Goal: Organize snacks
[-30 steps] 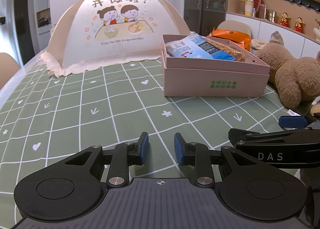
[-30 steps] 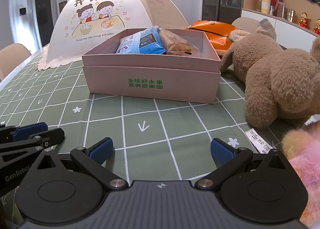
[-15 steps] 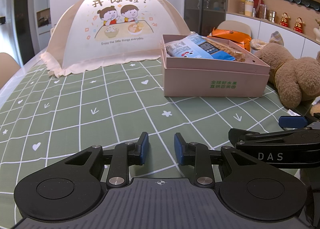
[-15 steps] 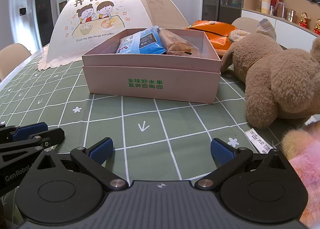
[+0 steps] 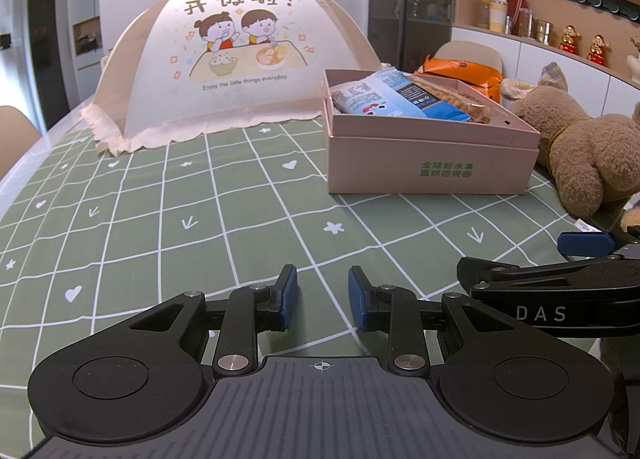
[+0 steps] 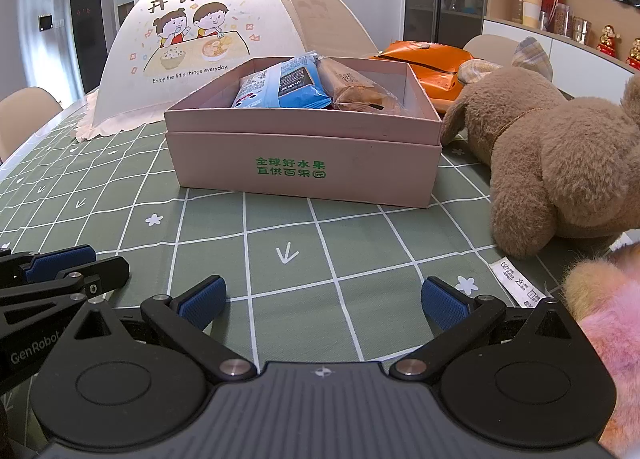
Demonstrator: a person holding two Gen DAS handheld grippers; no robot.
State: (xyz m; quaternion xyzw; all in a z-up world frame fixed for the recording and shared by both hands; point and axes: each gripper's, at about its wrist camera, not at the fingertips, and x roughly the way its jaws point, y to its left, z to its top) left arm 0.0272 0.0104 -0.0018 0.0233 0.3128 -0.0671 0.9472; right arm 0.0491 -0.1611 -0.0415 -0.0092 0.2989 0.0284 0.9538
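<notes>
Nothing moves: left gripper [image 5: 322, 297] stays narrow and empty, right gripper [image 6: 323, 299] stays wide and empty, so the snacks [image 6: 280, 89] wait in the box [image 6: 304, 163].

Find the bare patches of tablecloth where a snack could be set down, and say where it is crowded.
Free: the green tablecloth before the food cover, left of the pink box, and in front of it. Crowded: right side, by the brown plush toy and orange bag.
</notes>
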